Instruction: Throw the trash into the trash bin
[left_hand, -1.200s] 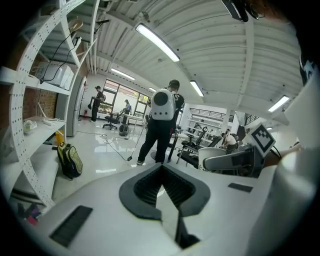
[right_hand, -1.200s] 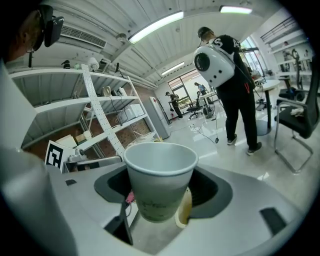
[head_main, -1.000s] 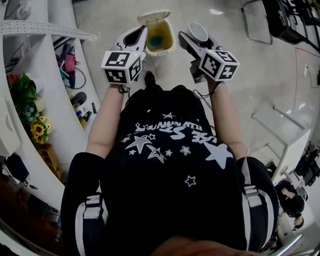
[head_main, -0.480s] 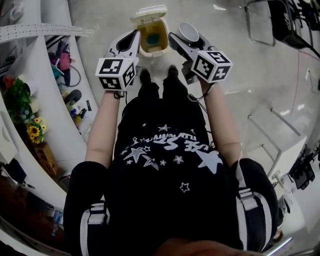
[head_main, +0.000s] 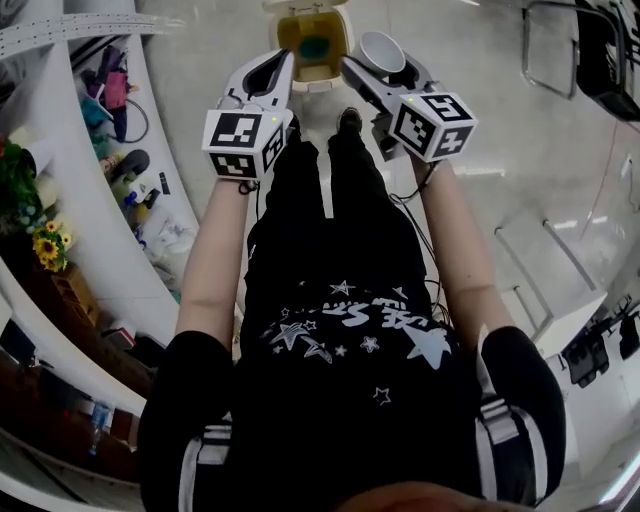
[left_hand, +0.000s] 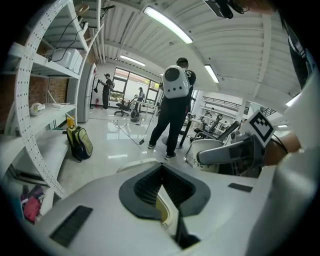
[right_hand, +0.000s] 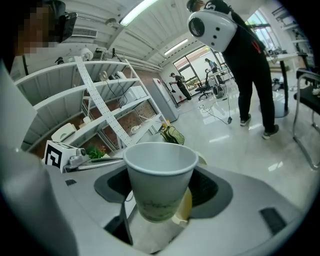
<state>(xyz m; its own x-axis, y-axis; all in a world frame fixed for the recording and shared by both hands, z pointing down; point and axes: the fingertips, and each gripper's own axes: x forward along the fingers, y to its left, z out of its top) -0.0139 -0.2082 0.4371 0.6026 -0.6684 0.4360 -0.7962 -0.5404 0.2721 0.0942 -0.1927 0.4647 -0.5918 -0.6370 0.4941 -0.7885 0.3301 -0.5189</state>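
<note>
A small cream trash bin (head_main: 313, 45) stands on the floor at the top edge of the head view, lid up, with something blue-green inside. My right gripper (head_main: 378, 62) is shut on a white paper cup (head_main: 381, 50), held upright just right of the bin. In the right gripper view the paper cup (right_hand: 160, 180) fills the space between the jaws, and the bin's yellowish rim (right_hand: 185, 206) shows behind it. My left gripper (head_main: 276, 68) hangs just left of the bin, jaws together and holding nothing. The left gripper view shows a strip of the bin (left_hand: 165, 212) past the left gripper's (left_hand: 161, 172) jaws.
The wearer's shoes (head_main: 348, 121) stand just short of the bin. White curved shelves (head_main: 90, 180) with flowers and clutter run down the left. A person with a white backpack (left_hand: 176, 82) stands on the glossy floor beyond. A yellow-black bag (left_hand: 80, 143) leans by the shelf. Metal frames (head_main: 545, 45) are at the right.
Both grippers have sunk toward the floor on either side of the bin, the cup still in the right one. The bin now sits higher in the head view.
</note>
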